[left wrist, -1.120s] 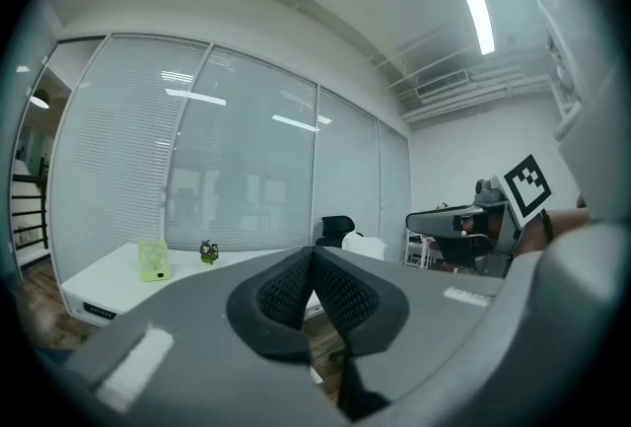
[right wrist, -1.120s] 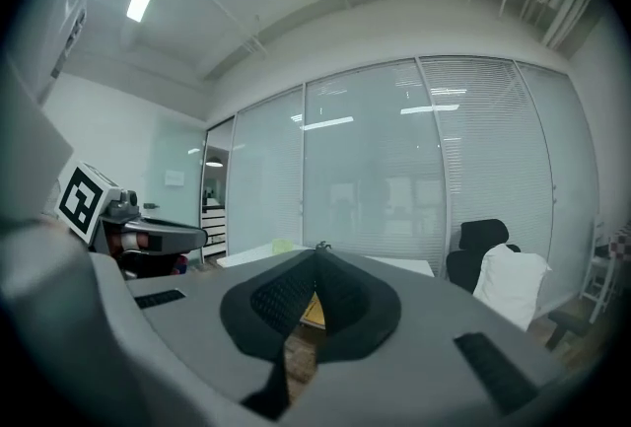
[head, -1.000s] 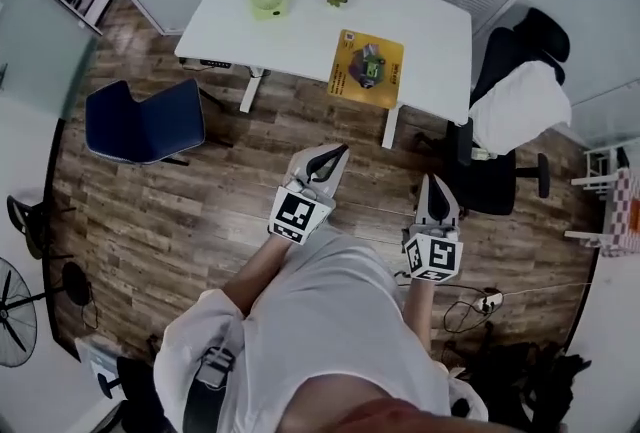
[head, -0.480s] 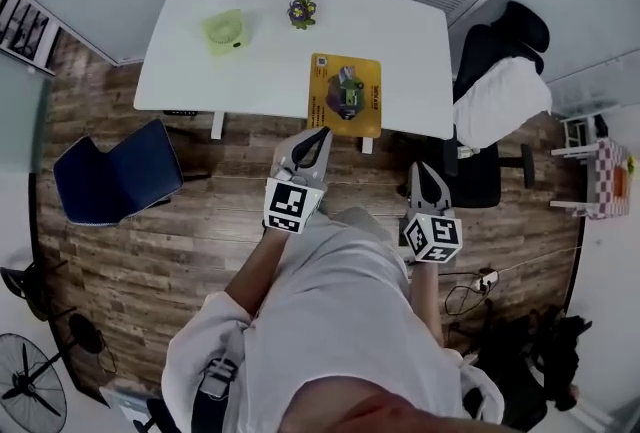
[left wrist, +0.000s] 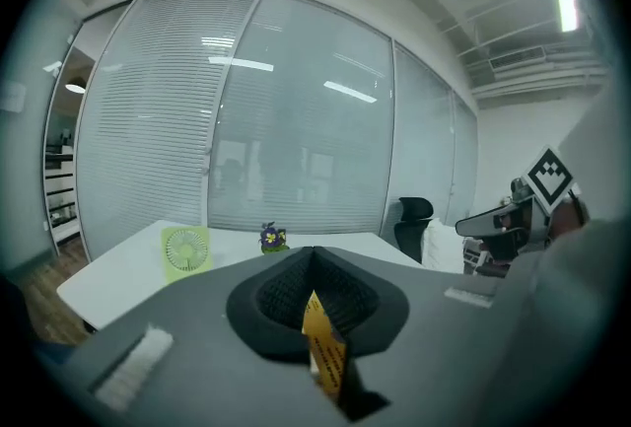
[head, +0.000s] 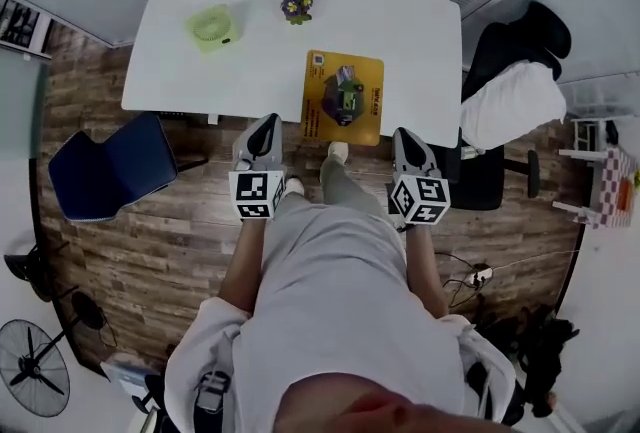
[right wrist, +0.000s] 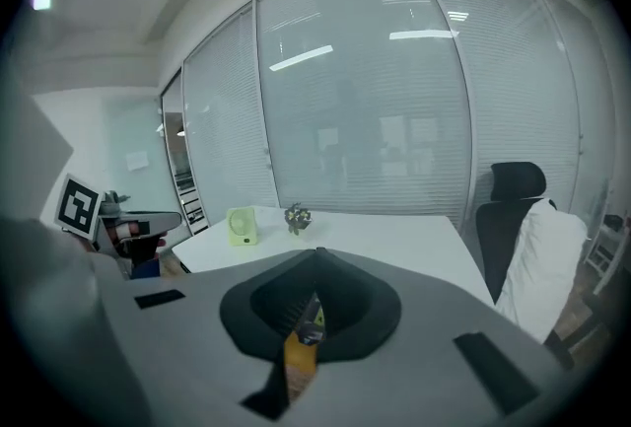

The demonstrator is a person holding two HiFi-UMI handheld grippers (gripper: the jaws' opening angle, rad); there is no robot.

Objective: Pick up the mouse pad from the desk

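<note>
The yellow mouse pad [head: 343, 97] lies flat at the front edge of the white desk [head: 250, 71], with a small dark and green object [head: 345, 91] on its middle. My left gripper [head: 265, 124] hangs just off the desk's front edge, left of the pad, with its jaws shut and empty. To the right of the pad, my right gripper [head: 405, 135] is likewise shut and empty. In the left gripper view the shut gripper [left wrist: 314, 252] shows a sliver of the yellow pad [left wrist: 323, 351] through the slit. The right gripper [right wrist: 317, 252] shows the pad [right wrist: 299, 356] the same way.
A light green desk fan [head: 212, 26] and a small purple potted plant [head: 297, 3] stand at the back of the desk. A blue chair [head: 110, 171] is to the left. A black office chair with a white garment [head: 510, 106] is at the right. A floor fan [head: 35, 366] stands at lower left.
The person has walked up to the desk. Both grippers moved forward and down, from over the floor to the desk's front edge either side of the pad. Both stayed shut.
</note>
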